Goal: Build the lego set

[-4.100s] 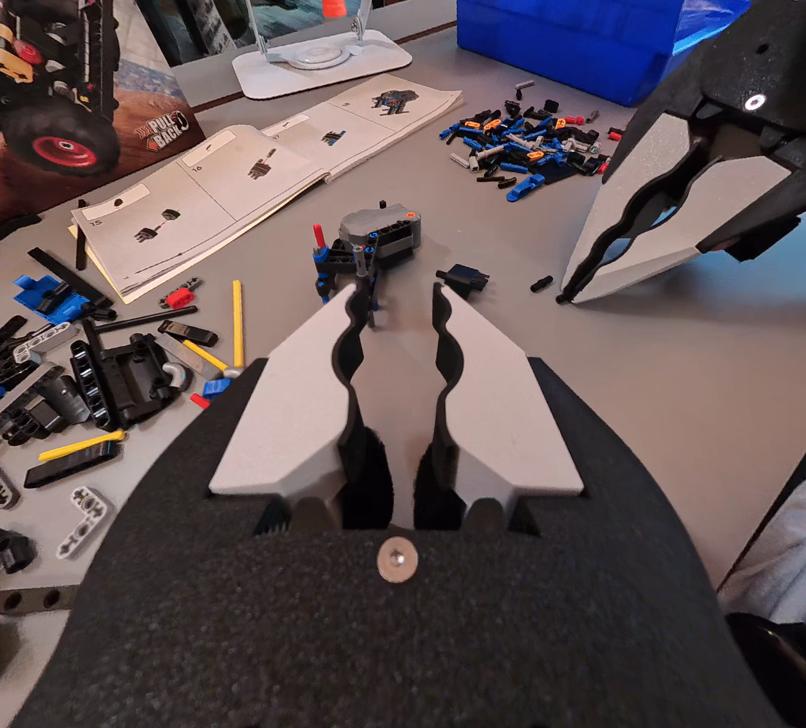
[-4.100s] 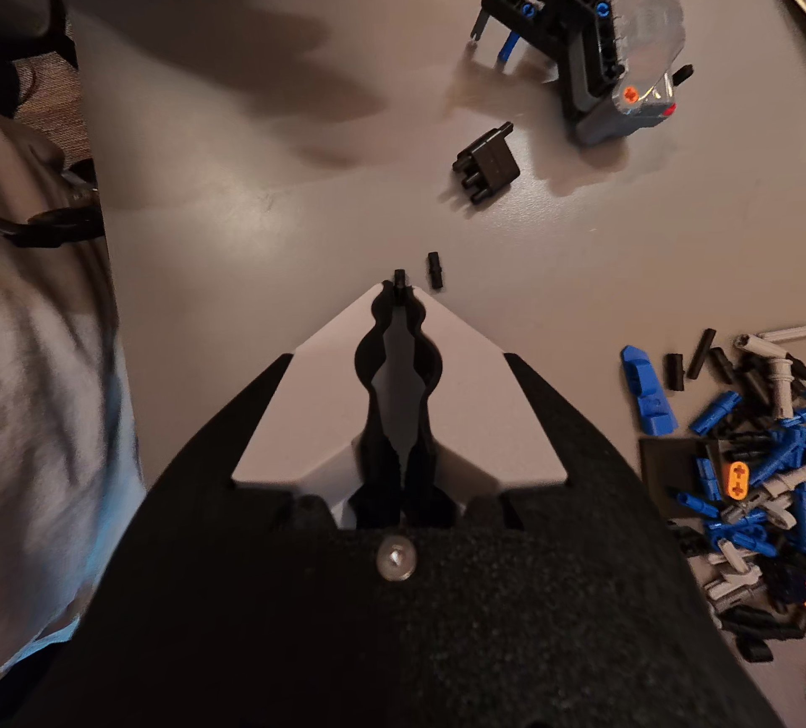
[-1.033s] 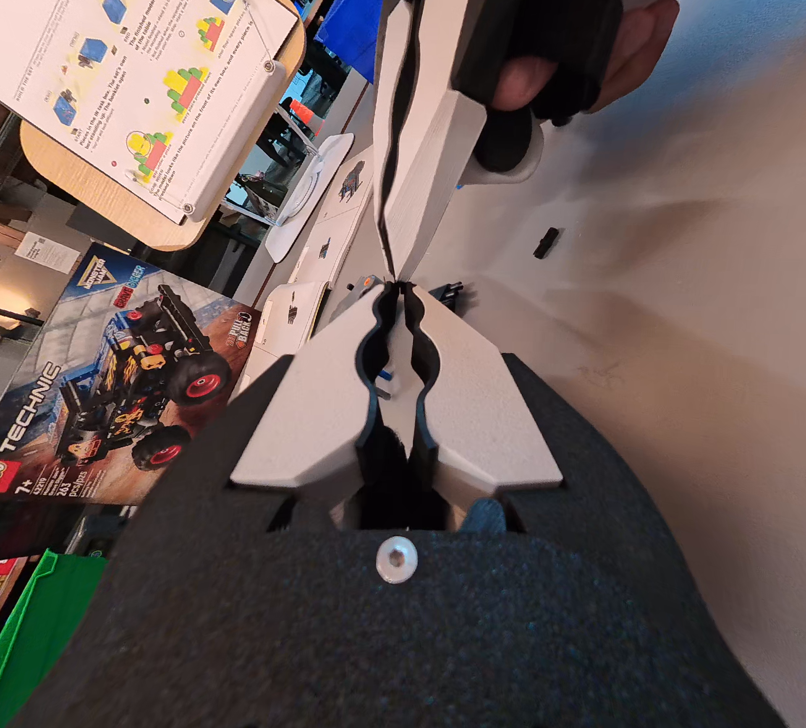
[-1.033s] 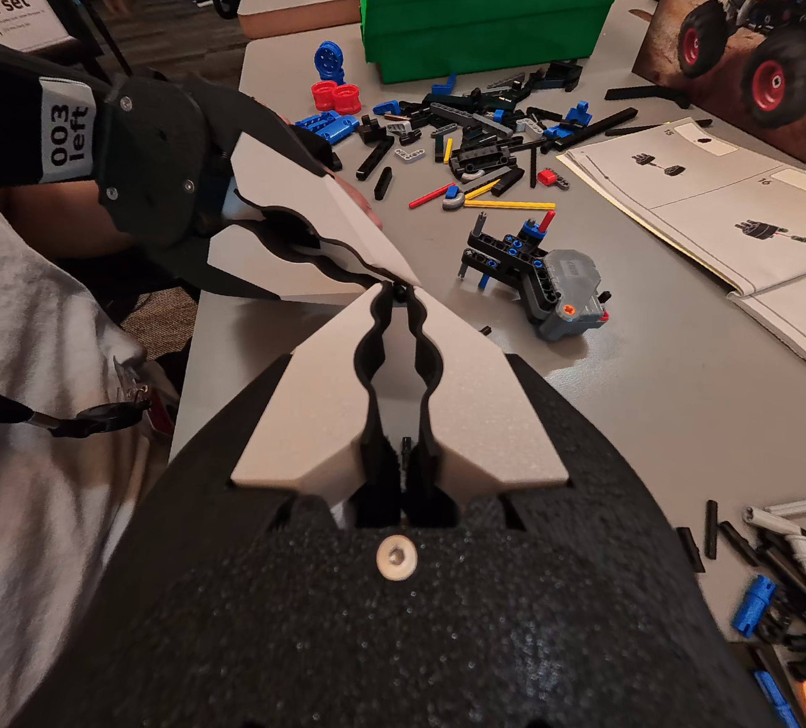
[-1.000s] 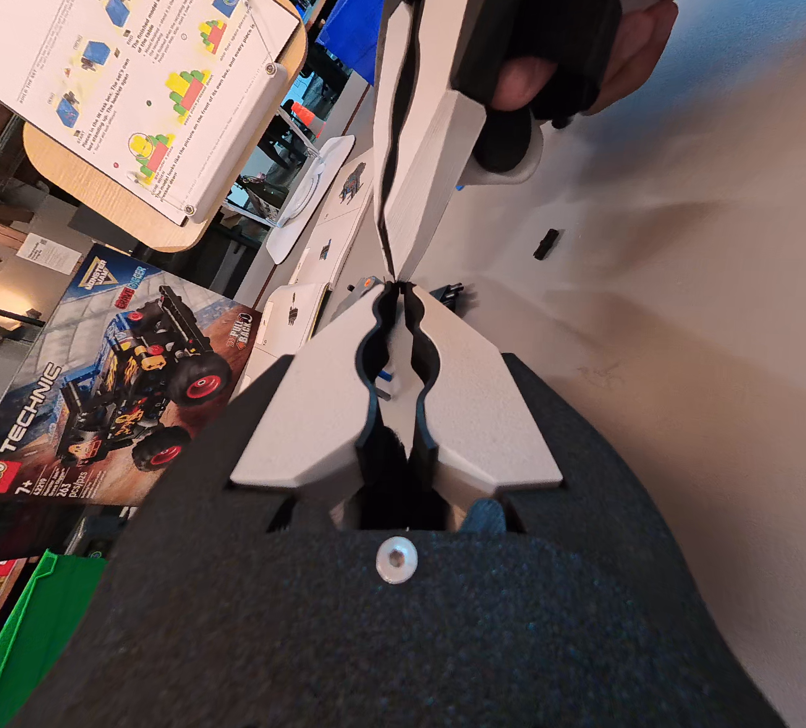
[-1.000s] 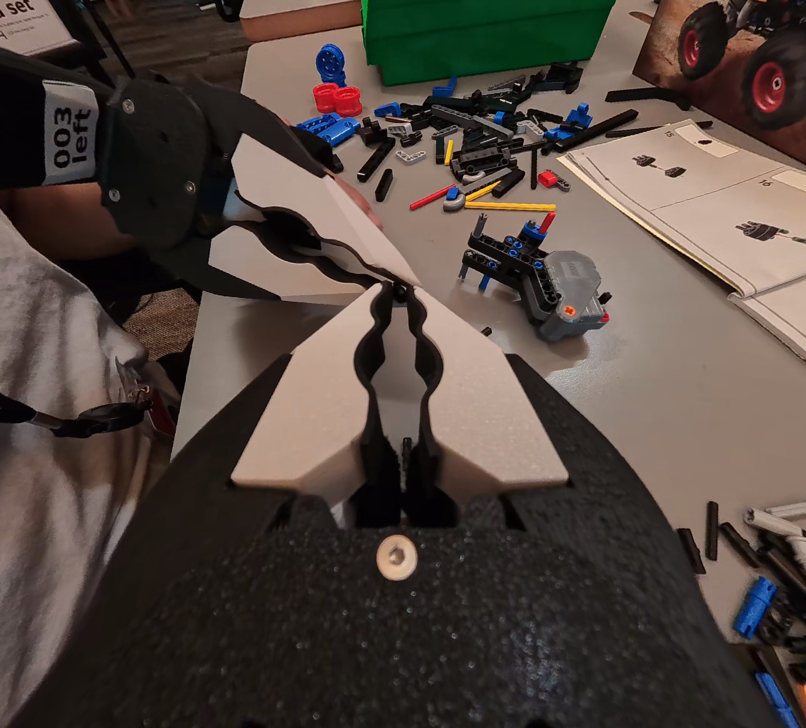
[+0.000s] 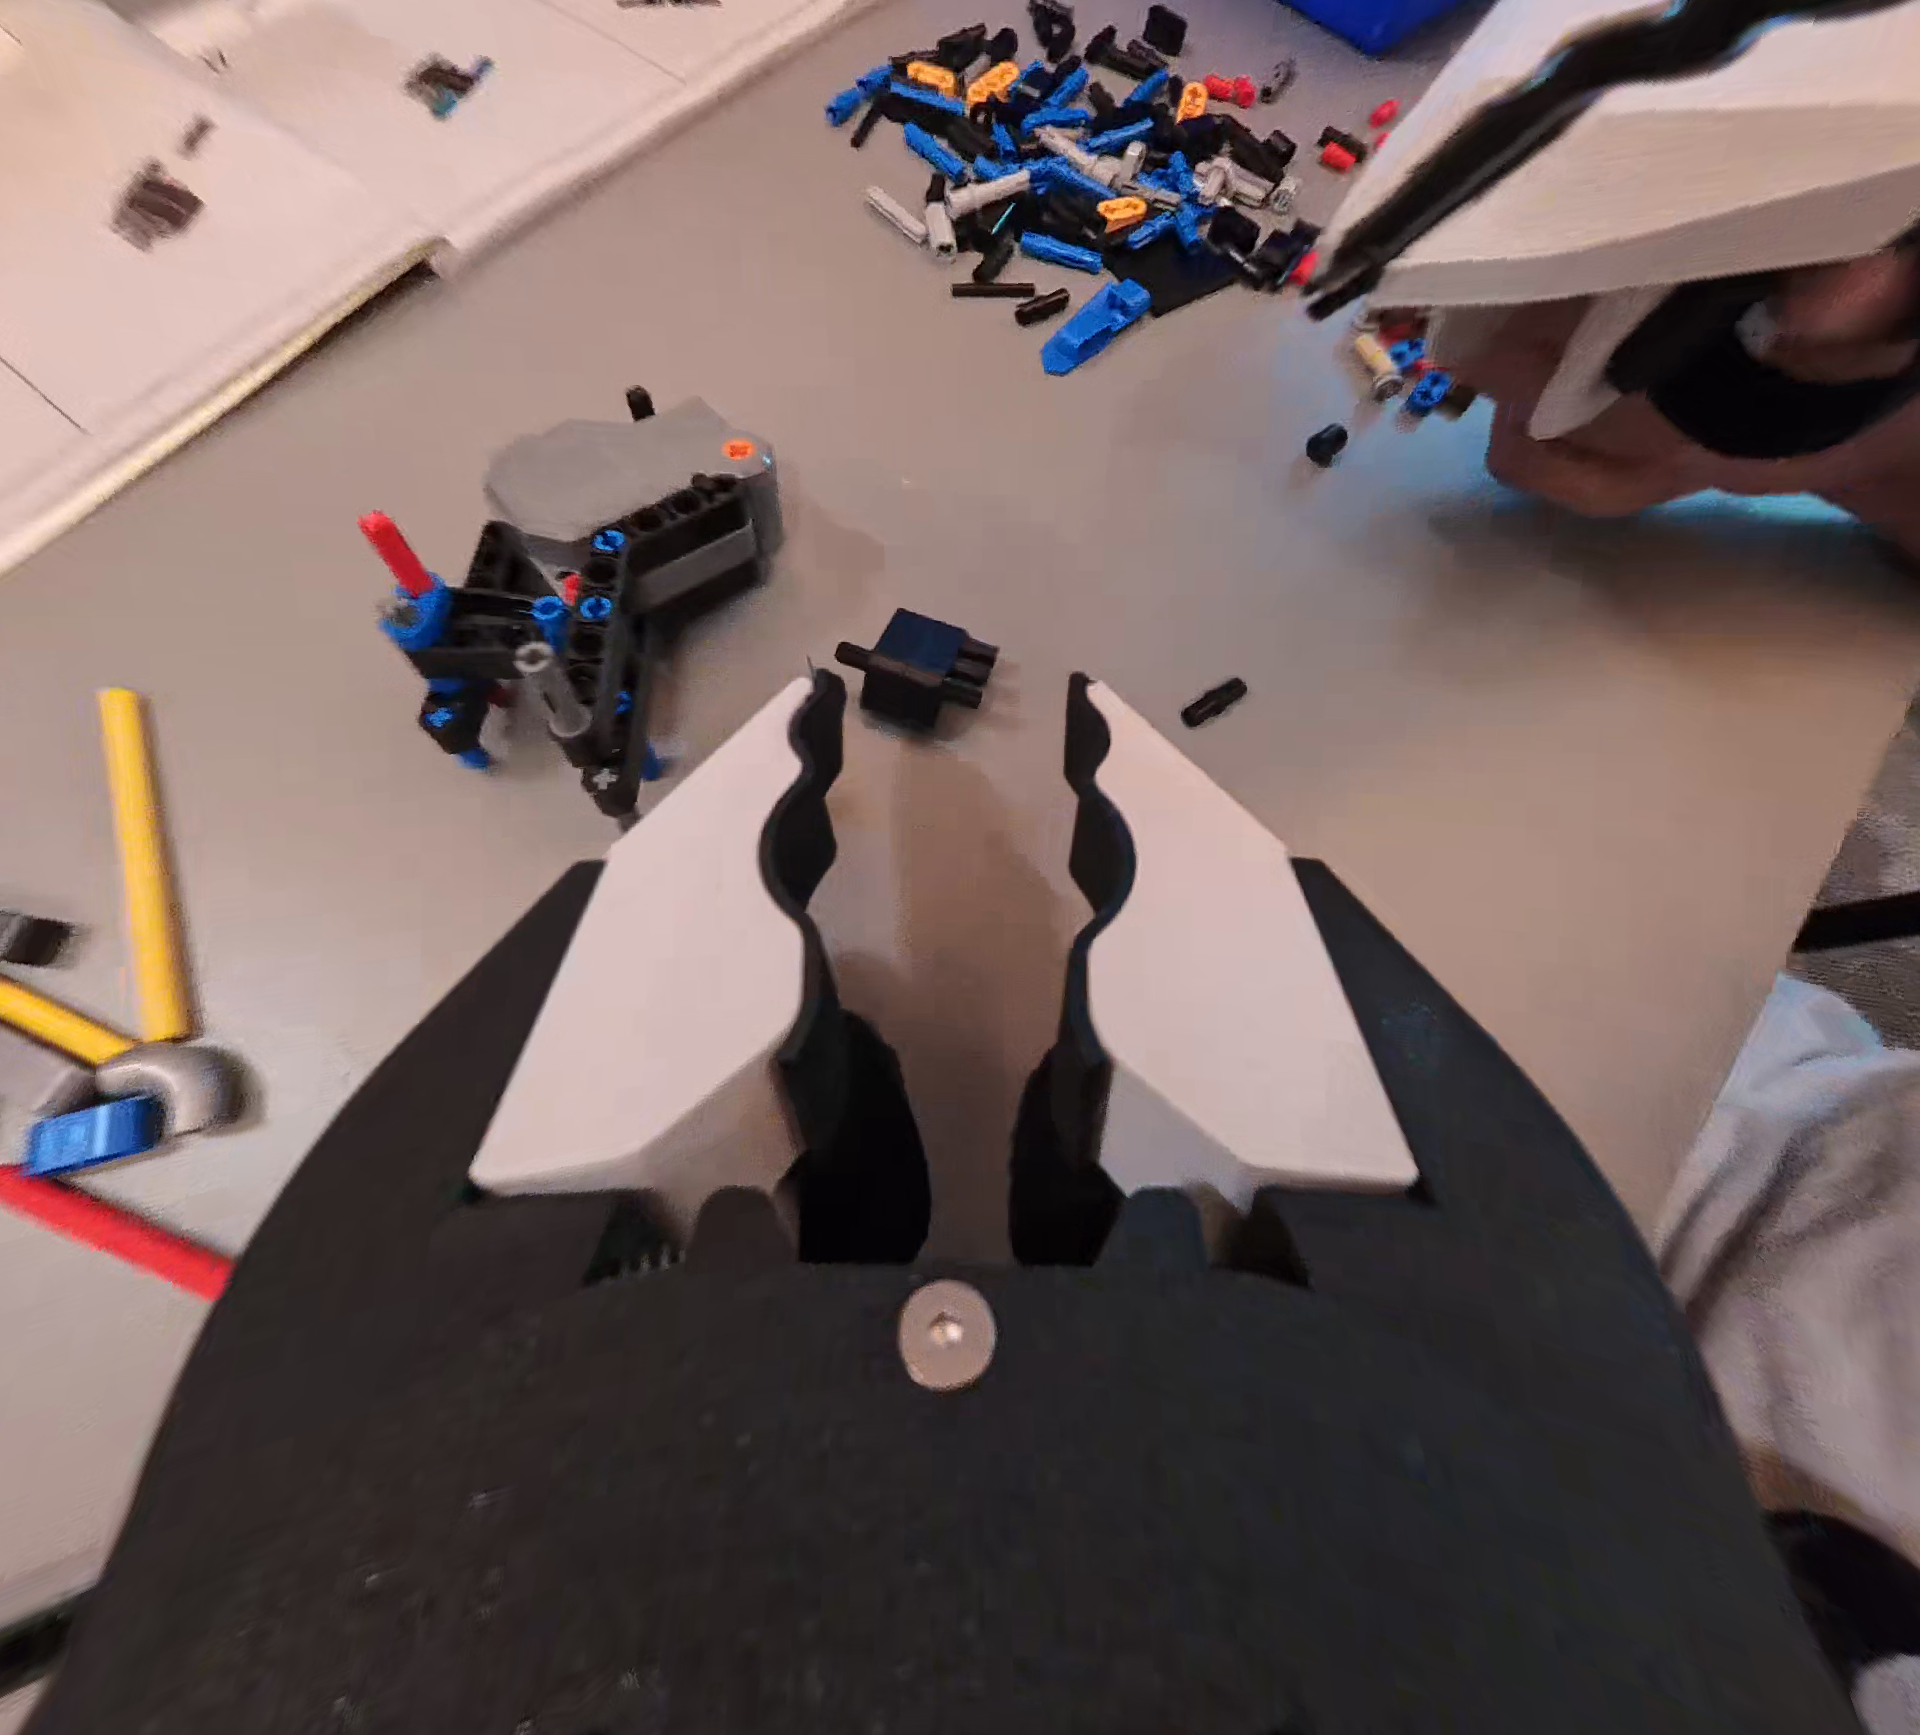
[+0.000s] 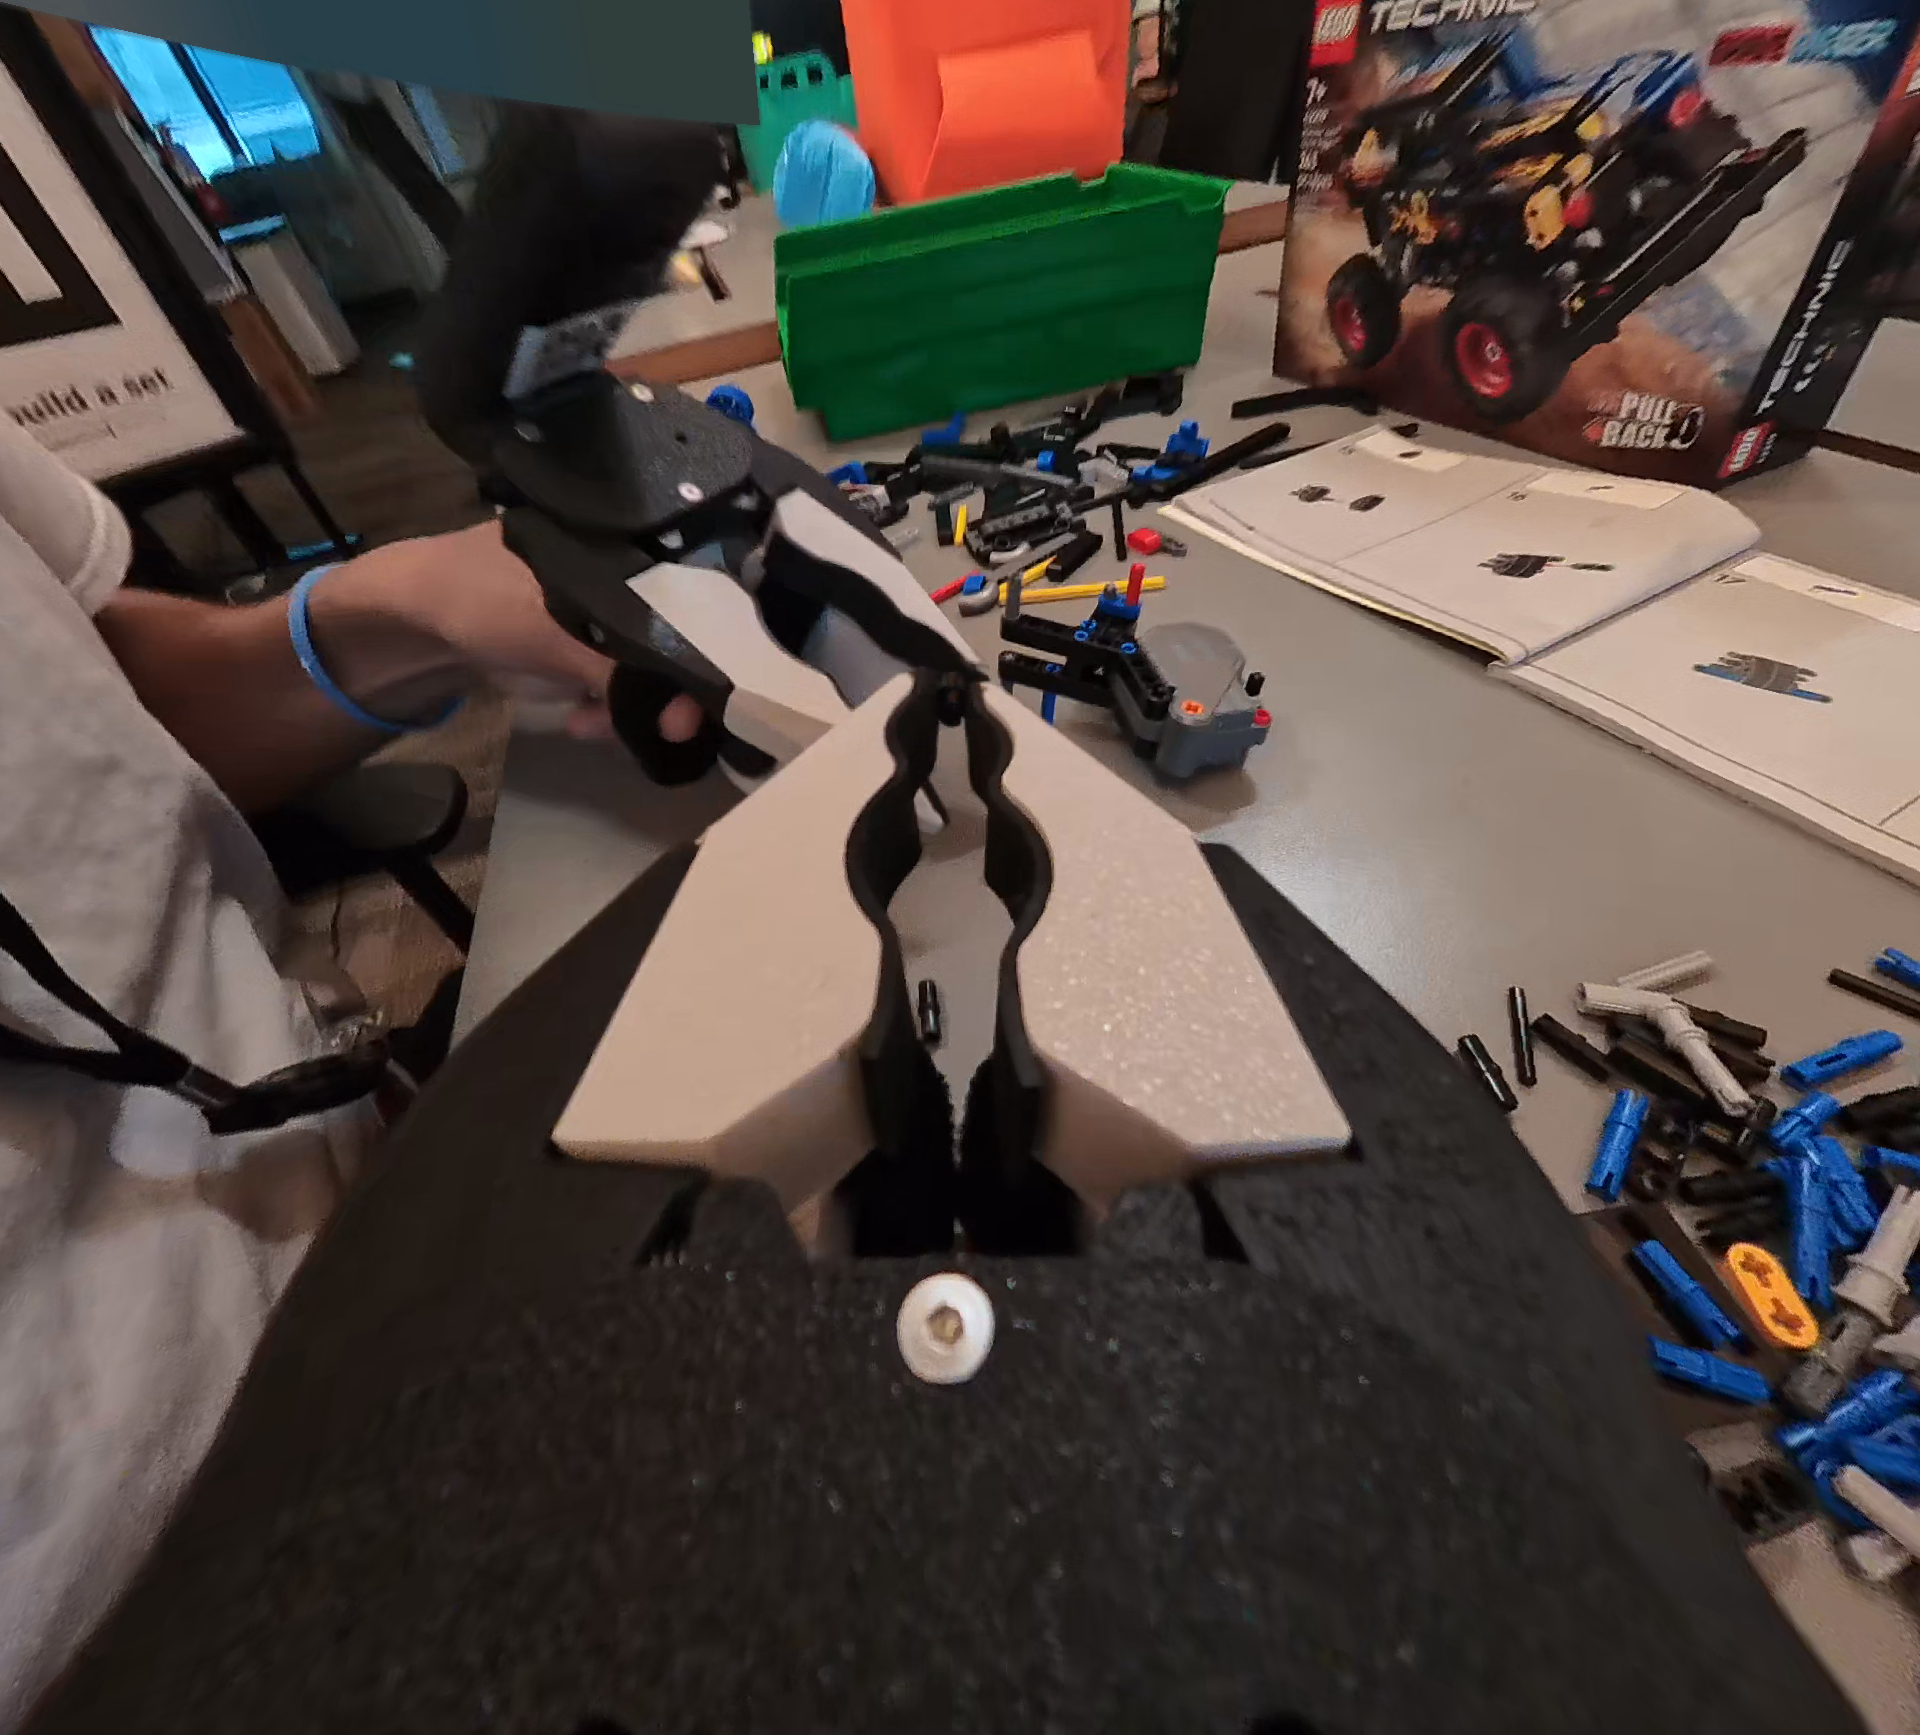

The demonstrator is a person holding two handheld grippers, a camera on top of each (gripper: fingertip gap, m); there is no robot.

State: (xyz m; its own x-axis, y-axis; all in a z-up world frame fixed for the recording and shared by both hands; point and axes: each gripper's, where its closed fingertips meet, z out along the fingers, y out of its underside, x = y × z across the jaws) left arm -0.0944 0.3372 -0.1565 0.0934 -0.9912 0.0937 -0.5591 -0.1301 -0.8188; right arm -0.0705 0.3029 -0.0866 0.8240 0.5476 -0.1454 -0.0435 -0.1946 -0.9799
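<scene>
Clearly I have the loose parts sorted to the sides so the middle of the desk (image 7: 1455,750) stays free for assembly: long yellow axles (image 7: 140,854) lie at the far left, the half-built model (image 7: 592,584) with its grey motor block stands left of centre, and a small black connector block (image 7: 925,662) sits just beyond my left hand-held gripper (image 7: 945,698). That one is spread wide and holds nothing, its tips either side of the block without touching it; I judge it is lined up to take the block. A short black pin (image 7: 1214,703) lies just right of it. Farther right is the pile of blue and black pins (image 7: 1081,158). My right hand-held gripper (image 8: 951,688) is nearly closed, tips pinching what looks like a small black pin (image 8: 948,698), held above the desk.
</scene>
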